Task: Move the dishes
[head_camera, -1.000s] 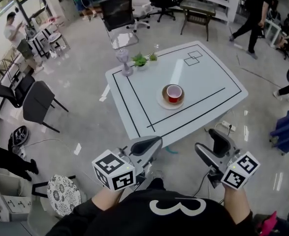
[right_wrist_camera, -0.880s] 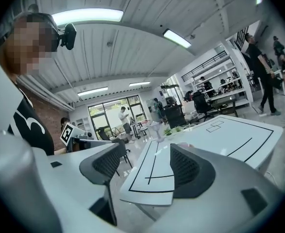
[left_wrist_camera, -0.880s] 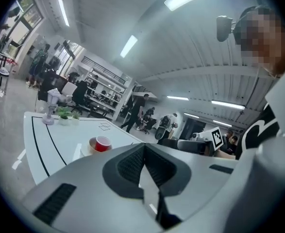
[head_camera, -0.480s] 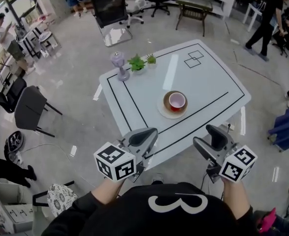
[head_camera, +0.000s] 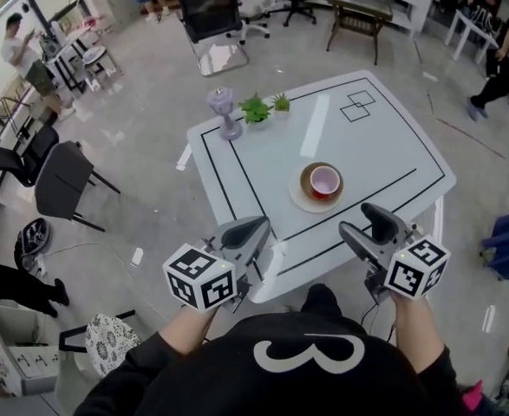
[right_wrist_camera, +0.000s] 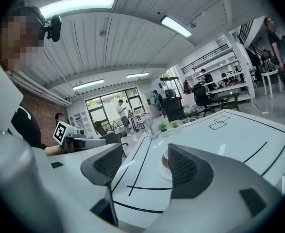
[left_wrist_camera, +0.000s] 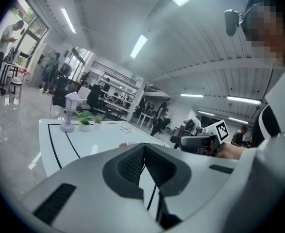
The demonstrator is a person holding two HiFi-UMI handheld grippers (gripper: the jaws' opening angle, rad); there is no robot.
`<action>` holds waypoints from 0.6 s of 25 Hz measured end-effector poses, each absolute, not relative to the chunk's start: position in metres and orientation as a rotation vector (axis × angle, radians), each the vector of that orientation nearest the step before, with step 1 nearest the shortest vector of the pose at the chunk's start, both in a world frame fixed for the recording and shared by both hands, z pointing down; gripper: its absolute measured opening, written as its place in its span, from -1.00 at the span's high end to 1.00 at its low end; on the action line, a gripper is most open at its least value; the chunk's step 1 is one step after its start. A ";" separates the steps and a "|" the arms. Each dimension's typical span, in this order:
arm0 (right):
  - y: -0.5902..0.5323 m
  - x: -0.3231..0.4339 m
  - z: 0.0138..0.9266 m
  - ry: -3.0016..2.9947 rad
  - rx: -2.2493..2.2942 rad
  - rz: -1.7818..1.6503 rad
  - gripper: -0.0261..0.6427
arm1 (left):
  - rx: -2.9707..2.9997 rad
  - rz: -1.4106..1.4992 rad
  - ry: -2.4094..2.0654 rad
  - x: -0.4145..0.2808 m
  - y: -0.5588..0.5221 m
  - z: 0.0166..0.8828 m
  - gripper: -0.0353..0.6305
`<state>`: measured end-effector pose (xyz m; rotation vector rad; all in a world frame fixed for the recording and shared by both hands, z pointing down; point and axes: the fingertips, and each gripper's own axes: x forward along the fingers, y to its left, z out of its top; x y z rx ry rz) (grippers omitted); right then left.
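The white table with black lines stands on a glossy grey floor. At its 10 o'clock corner are a lilac lamp and two small plants. A black office chair stands beyond it at 11 o'clock, and another chair is off at 9 o'clock.

The dishes sit near my side of the table: a red cup in a brown bowl on a white plate. They lie at 11 o'clock from my right gripper, apart from it.

My left gripper has its jaws pressed together on nothing. My right gripper's jaws stand apart and empty.

Against a second ago, the table's near edge has come closer under both grippers. The dishes keep their spot and my jaws are unchanged.
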<state>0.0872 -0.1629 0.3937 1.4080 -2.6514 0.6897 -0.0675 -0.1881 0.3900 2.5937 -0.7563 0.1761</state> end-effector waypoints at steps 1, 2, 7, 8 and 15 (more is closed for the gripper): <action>-0.170 0.088 0.397 -2.649 1.396 0.692 0.07 | 2.584 0.176 -0.775 -0.071 -0.190 0.391 0.89; -0.177 0.089 0.399 -2.646 1.387 0.693 0.07 | 2.572 0.176 -0.795 -0.074 -0.191 0.392 0.89; -0.215 0.098 0.414 -2.614 1.361 0.717 0.11 | 2.520 0.171 -0.874 -0.082 -0.202 0.395 0.89; -0.221 0.098 0.417 -2.607 1.349 0.722 0.11 | 2.513 0.168 -0.888 -0.083 -0.205 0.394 0.89; -0.260 0.103 0.451 -2.533 1.300 0.730 0.20 | 2.463 0.157 -0.943 -0.074 -0.223 0.401 0.89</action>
